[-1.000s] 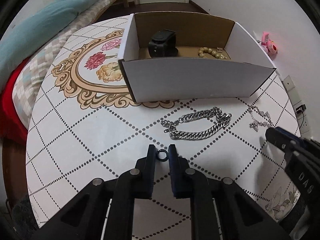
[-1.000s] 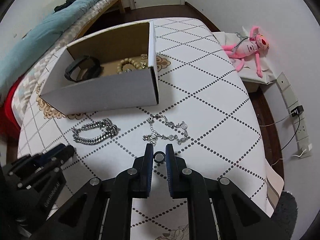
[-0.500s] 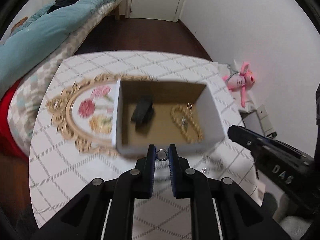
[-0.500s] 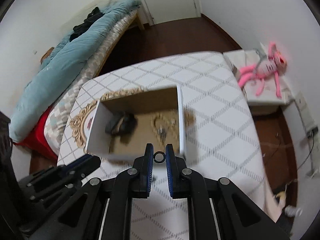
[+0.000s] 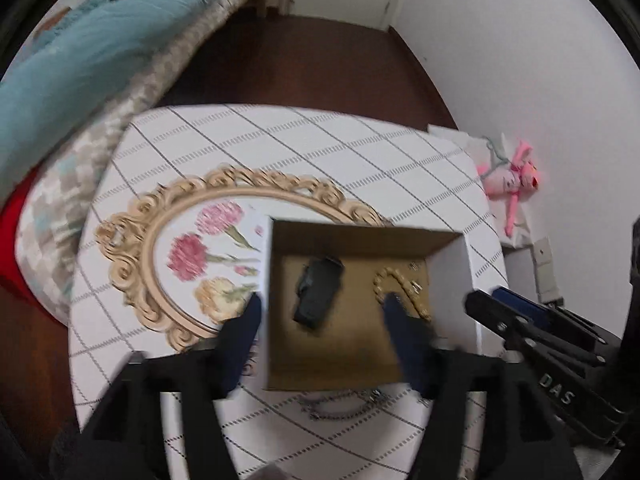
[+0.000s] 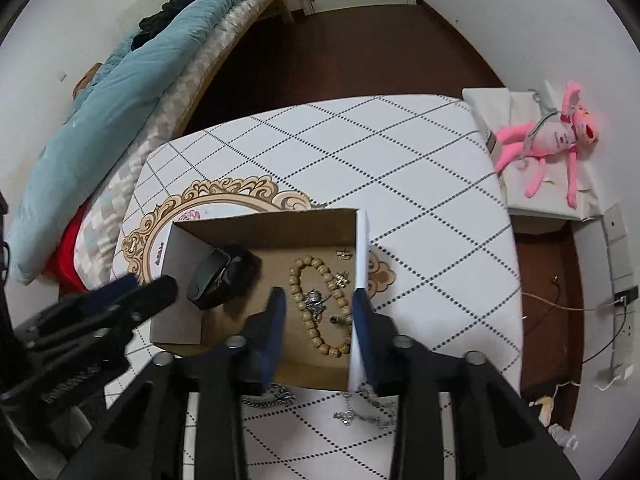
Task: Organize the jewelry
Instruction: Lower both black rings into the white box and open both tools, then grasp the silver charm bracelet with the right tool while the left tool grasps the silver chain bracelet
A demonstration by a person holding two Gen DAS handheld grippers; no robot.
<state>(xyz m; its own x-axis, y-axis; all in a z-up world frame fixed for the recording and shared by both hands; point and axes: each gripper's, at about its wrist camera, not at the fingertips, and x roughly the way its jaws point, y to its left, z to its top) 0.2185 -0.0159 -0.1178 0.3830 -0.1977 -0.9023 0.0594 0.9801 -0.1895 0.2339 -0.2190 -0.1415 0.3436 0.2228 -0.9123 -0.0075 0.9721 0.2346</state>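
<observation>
Your right view alone shows the bed [image 6: 120,92] whole and the table [image 6: 400,184] sharp; your left view is blurred. The cardboard box [image 6: 180,248] sits on the table below both grippers, holding a black watch [image 6: 218,278], a tan bead bracelet [image 6: 320,308] and a small silver ring [image 6: 335,321]. A steel chain [image 5: 340,406] lies outside its near wall. Left gripper [image 5: 322,306] and right gripper [image 6: 318,300] have just been opening; jaws apart, empty. "DAS" reads on the right gripper.
</observation>
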